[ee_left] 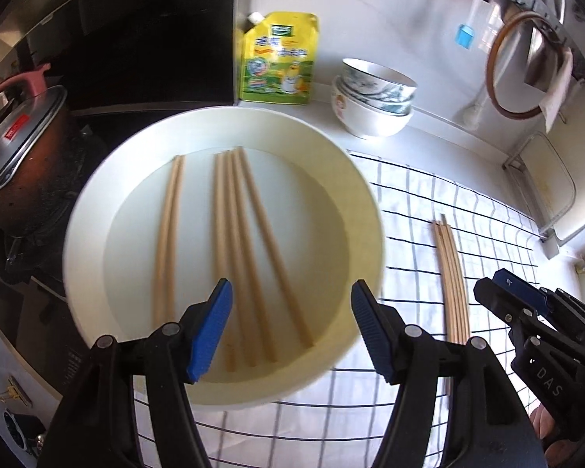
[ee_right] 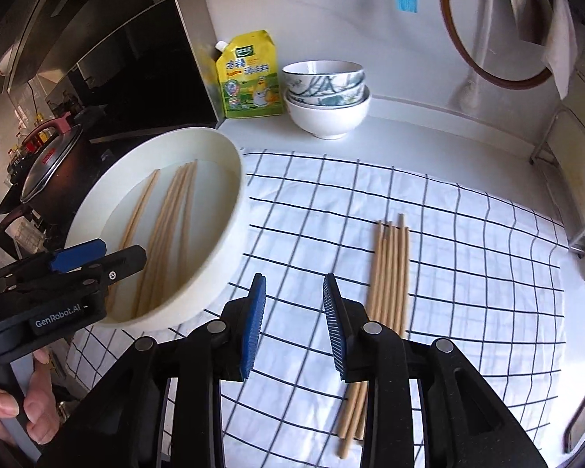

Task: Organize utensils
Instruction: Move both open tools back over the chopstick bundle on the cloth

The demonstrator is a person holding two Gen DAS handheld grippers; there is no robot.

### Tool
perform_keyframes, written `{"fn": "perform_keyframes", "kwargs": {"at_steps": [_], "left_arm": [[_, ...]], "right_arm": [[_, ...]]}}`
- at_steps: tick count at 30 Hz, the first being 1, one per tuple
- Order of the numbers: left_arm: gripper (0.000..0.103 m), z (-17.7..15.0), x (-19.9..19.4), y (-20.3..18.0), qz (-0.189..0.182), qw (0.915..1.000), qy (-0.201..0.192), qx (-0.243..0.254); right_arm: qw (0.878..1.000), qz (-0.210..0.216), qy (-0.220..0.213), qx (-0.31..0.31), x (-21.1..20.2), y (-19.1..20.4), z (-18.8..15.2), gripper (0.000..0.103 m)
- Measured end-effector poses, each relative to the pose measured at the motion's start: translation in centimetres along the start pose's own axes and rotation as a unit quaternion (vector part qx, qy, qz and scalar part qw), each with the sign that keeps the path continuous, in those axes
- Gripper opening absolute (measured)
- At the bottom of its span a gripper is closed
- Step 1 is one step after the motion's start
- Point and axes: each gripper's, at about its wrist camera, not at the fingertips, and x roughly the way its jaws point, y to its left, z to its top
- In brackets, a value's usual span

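Where countertop (ee_right: 429,124) meets stove: checked cloth (ee_right: 468,273).

Black left tongs (ee_left: 290,327), right tongs (ee_right: 294,325): blue ribbed pads, silver rivets, "GenRobot.AI" label

Five pale wooden chopsticks (ee_left: 230,257) in one round white basin (ee_left: 97,210), about six more on one checked white cloth (ee_right: 468,273), three stacked ceramic bowls (ee_right: 325,97)

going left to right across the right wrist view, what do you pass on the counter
dark pot with lid → white basin holding chopsticks → yellow pouch → stacked bowls → chopsticks on the checked cloth → metal rack
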Motion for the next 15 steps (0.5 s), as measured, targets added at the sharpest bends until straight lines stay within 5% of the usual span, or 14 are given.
{"fn": "perform_keyframes", "kwargs": {"at_steps": [15], "left_arm": [[0.064, -1.9, 1.0, -8.4, -0.031, 0.998, 0.01, 0.054]], "right_arm": [[0.996, -0.053, 0.028, 0.069, 0.5, -9.4, -4.9, 0.029]]}}
